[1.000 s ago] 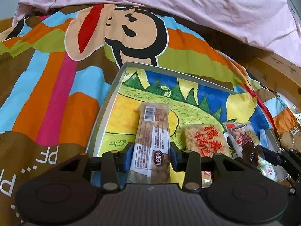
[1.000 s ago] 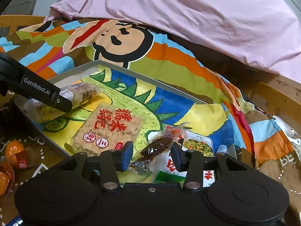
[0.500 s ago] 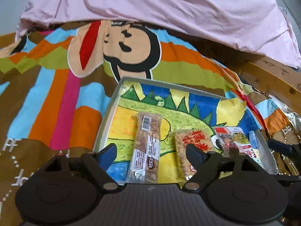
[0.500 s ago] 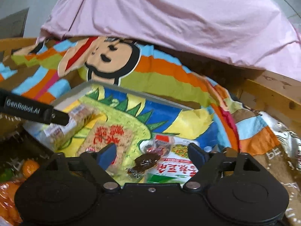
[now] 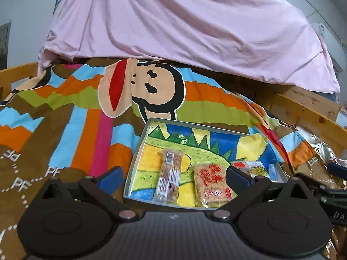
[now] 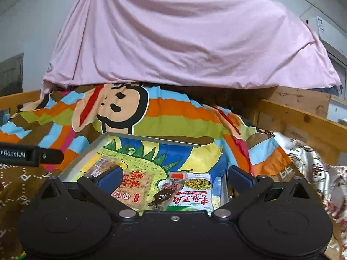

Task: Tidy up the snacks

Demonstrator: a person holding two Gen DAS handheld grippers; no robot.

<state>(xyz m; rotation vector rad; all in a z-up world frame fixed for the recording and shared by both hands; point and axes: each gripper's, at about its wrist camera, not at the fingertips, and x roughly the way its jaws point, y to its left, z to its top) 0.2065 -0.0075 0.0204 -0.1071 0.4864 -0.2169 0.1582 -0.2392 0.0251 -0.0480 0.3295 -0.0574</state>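
Observation:
A shallow grey tray [image 5: 138, 151] with a cartoon landscape liner lies on the striped bedspread. In it lie a long clear-wrapped snack bar [image 5: 170, 176], a square rice cracker pack [image 5: 211, 184] with red characters, a white-and-green pea snack bag [image 6: 195, 189] and a small dark wrapped snack [image 6: 162, 196]. My left gripper [image 5: 173, 178] is open and empty, pulled back above the tray's near edge. My right gripper [image 6: 173, 178] is open and empty above the tray's near right part. The tray also shows in the right wrist view [image 6: 151, 138].
A pink sheet [image 5: 184, 28] covers a mound behind the tray. A wooden bed frame [image 6: 303, 121] runs along the right. A silvery patterned cloth [image 6: 312, 162] lies at the right. The left gripper's arm [image 6: 30, 155] shows at the left of the right wrist view.
Both grippers opened and let go: the left released the snack bar, the right released the dark wrapped snack. Both pulled back and up from the tray, where the snacks now lie.

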